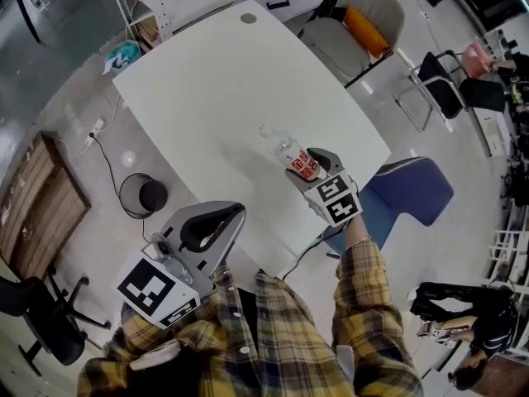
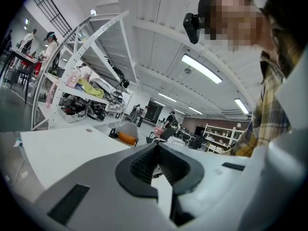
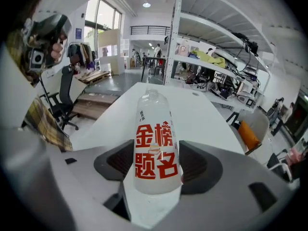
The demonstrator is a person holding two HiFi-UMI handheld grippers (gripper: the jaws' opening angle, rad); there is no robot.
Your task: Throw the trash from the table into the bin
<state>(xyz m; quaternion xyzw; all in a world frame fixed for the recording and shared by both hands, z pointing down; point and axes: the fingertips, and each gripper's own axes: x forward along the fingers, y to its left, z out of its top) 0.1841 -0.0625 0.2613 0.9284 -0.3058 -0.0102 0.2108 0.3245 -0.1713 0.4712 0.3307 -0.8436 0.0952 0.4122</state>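
A clear plastic bottle (image 1: 291,154) with a red-lettered label sits between the jaws of my right gripper (image 1: 307,165), which is shut on it near the white table's (image 1: 207,81) near right edge. In the right gripper view the bottle (image 3: 155,148) stands up between the pads (image 3: 120,162), neck pointing away, and fills the right gripper (image 3: 156,166). My left gripper (image 1: 235,212) hangs off the table's near edge, close to my body, shut and empty. In its own view the left gripper (image 2: 157,153) has its dark pads pressed together. A round black bin (image 1: 142,195) stands on the floor left of the table.
A blue chair (image 1: 413,193) stands at the table's right edge and a grey chair with an orange cushion (image 1: 364,19) at the far right. A wooden pallet (image 1: 33,205) and a black office chair (image 1: 41,321) are on the floor at left. A cable (image 1: 103,151) runs near the bin.
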